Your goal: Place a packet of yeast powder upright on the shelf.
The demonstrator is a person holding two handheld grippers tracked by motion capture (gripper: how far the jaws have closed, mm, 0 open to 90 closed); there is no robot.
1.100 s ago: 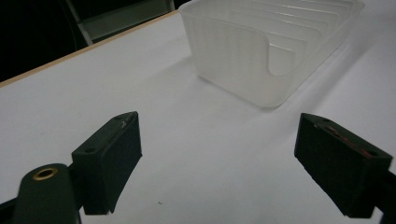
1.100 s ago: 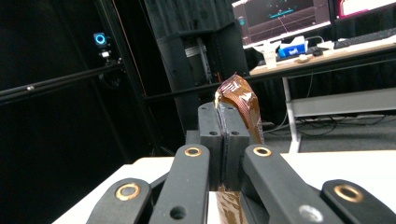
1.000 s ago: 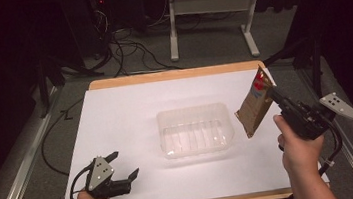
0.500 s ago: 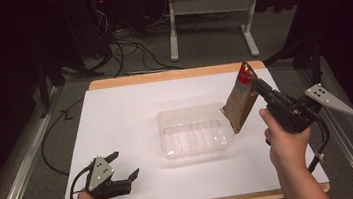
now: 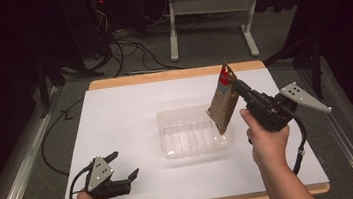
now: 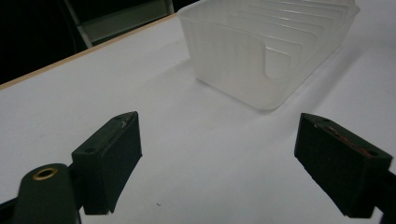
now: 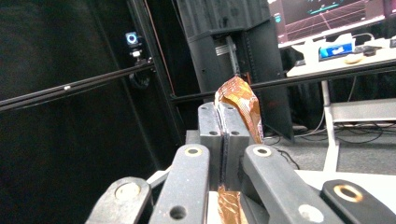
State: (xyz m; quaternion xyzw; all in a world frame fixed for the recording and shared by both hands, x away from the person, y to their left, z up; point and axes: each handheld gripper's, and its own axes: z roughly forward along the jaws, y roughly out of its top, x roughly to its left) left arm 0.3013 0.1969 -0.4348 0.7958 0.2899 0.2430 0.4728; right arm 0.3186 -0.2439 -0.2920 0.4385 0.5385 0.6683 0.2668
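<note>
A brown foil snack packet [image 5: 224, 105] with a red top hangs tilted over the right end of a clear plastic tray [image 5: 195, 130]. My right gripper [image 5: 240, 88] is shut on the packet's upper edge; in the right gripper view the jaws press together with crinkled brown foil [image 7: 243, 100] sticking out above them. My left gripper [image 5: 124, 166] rests open near the table's front left corner, nothing between its fingers. In the left gripper view the ribbed clear tray [image 6: 266, 51] stands ahead on the white table, beyond the two spread black pads [image 6: 109, 156].
A white sheet [image 5: 116, 121] covers the wood-edged table. Behind the table are a metal desk frame [image 5: 206, 5] and loose cables [image 5: 123, 45] on the grey floor. Dark curtains surround the space. The right gripper's cable [image 5: 301, 140] loops beside the hand.
My right gripper has carried the packet left and forward, from the table's right edge to above the tray's right end. The left gripper has stayed still.
</note>
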